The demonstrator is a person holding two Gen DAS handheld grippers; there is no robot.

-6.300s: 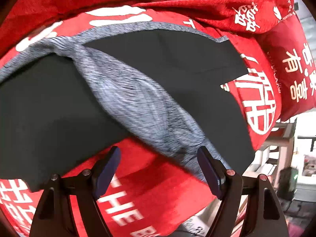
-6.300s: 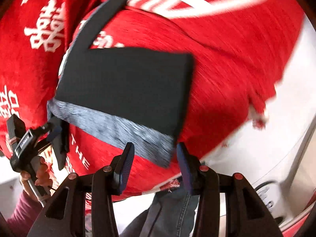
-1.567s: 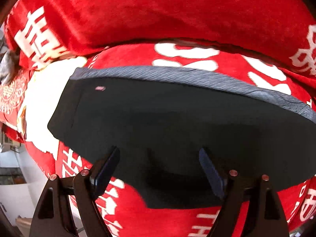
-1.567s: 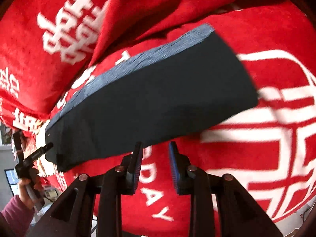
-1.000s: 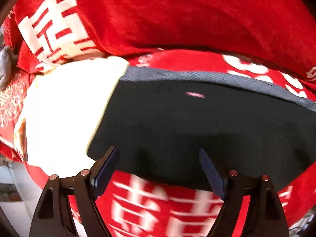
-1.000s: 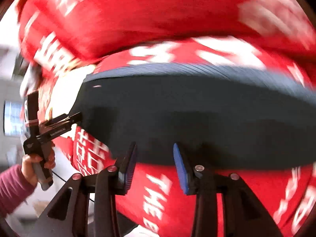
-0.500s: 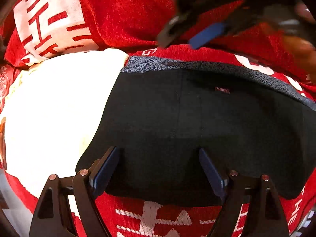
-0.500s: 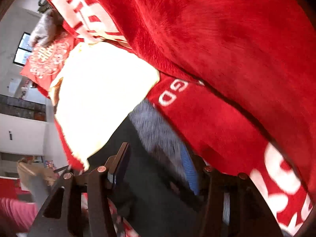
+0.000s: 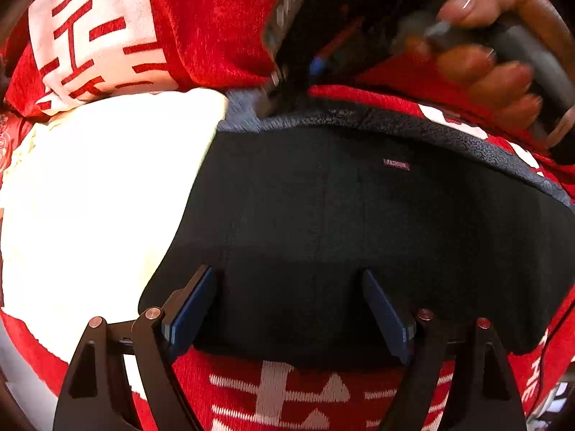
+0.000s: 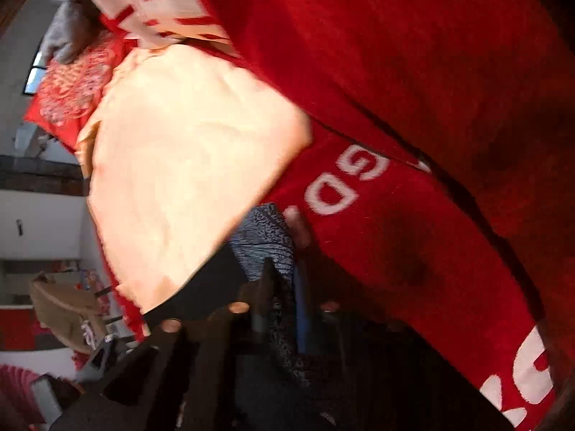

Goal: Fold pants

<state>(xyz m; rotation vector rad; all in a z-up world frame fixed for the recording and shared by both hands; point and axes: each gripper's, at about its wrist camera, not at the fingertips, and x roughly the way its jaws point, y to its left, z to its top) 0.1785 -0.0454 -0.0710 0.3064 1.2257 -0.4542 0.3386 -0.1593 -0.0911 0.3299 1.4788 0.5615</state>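
Note:
The folded pants [image 9: 359, 222] lie flat on a red blanket [image 9: 215, 36], black with a grey marled edge [image 9: 449, 133] along the far side. My left gripper [image 9: 287, 305] hangs open over the pants' near edge, and its pads touch no cloth. In the left wrist view my right gripper [image 9: 284, 89], held by a hand [image 9: 485, 57], reaches down onto the far left corner. The right wrist view shows my right gripper [image 10: 284, 280] shut on that grey corner [image 10: 266, 237], with cloth pinched between the dark fingers.
A cream patch [image 9: 100, 197] of the bedding lies just left of the pants and shows as the cream patch [image 10: 187, 165] in the right wrist view. A bunched ridge of red blanket [image 10: 413, 54] rises behind. Room furniture and a brown box [image 10: 61, 305] show far left.
My right gripper swung from the pants' near edge to their far left corner and closed on the grey edge. The left gripper drifted toward the pants' left end and stayed open.

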